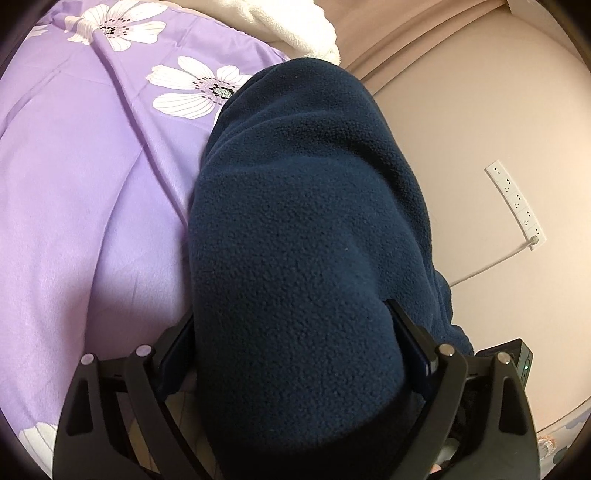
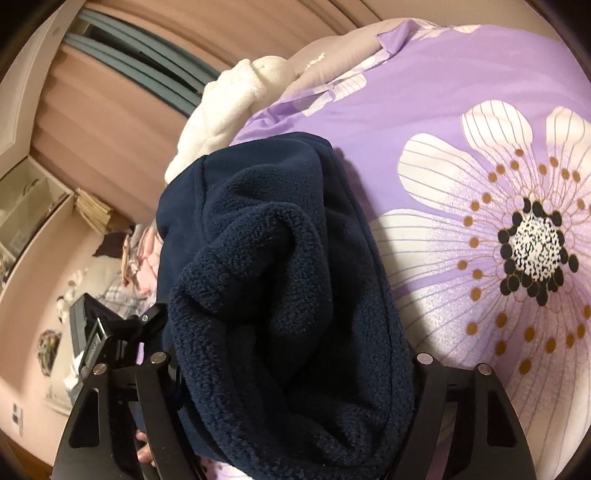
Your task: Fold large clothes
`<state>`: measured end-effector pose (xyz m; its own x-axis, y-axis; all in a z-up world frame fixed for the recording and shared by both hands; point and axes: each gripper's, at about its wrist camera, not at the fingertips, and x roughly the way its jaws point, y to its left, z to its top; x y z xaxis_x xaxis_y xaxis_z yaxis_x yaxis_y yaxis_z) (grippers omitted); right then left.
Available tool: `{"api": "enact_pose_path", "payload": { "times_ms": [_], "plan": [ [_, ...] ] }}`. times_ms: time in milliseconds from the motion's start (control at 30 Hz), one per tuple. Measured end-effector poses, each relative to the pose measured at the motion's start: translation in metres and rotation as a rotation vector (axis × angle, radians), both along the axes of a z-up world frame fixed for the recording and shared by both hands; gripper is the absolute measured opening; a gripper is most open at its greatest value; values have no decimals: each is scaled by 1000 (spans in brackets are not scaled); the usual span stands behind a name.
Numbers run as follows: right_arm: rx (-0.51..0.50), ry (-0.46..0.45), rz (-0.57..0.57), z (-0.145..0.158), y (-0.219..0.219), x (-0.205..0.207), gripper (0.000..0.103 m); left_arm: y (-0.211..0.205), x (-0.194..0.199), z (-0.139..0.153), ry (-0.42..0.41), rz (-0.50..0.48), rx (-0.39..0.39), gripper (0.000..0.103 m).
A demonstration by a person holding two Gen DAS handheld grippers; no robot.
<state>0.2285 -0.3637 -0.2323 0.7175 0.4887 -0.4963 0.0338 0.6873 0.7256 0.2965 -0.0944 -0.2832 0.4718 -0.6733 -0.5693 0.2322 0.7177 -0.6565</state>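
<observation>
A dark navy fleece garment (image 1: 306, 236) fills the middle of the left wrist view and hangs in a thick roll over the purple flowered bed cover (image 1: 92, 177). My left gripper (image 1: 295, 332) is shut on the fleece; cloth bulges between its black fingers (image 1: 410, 332) and hides the tips. In the right wrist view the same fleece (image 2: 280, 280) is bunched in folds. My right gripper (image 2: 291, 354) is shut on it, fingertips buried in cloth, just above the bed cover (image 2: 461, 206).
A white fluffy blanket (image 1: 295, 26) lies at the bed's far end, also in the right wrist view (image 2: 221, 114). A white power strip (image 1: 515, 203) lies on the pinkish floor. Shelves (image 2: 33, 206) and piled clothes (image 2: 136, 258) stand at left.
</observation>
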Motion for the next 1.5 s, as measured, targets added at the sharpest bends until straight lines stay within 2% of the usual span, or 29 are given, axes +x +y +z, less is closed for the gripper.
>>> {"api": "enact_pose_path", "payload": {
  "times_ms": [133, 233, 367, 500, 600, 667, 800, 900, 1033, 1167, 1333, 1500],
  "plan": [
    [8, -3, 13, -1, -3, -5, 76, 2, 1, -2, 1, -4, -13, 93],
    [64, -14, 44, -3, -5, -5, 64, 4, -3, -2, 0, -1, -16, 91],
    [83, -32, 76, -1, -4, -4, 54, 6, -8, -1, -3, -5, -6, 89],
    [150, -35, 84, -6, -7, -5, 53, 4, -8, 1, -4, -4, -7, 89],
    [139, -47, 91, 0, -6, -7, 51, 4, -9, 5, 8, 5, -8, 86],
    [144, -64, 96, 5, -6, -8, 45, 4, -11, 10, 4, 2, -7, 84],
    [154, -72, 102, 11, -5, -8, 44, 5, -12, 18, -10, -11, 7, 81],
    [171, -87, 100, 15, -5, -8, 44, 9, -11, 21, -3, -4, -30, 80],
    [125, -147, 98, 33, 1, -13, 44, 10, -16, 39, -36, 2, -20, 80],
    [180, -202, 117, 48, 3, -20, 44, 19, -26, 63, -75, 12, -31, 79],
    [150, -293, 145, 74, 22, -25, 44, 41, -44, 93, -175, 61, -35, 79],
    [145, -354, 180, 97, 47, -27, 44, 62, -62, 122, -254, 100, 1, 79]
  ]
}}
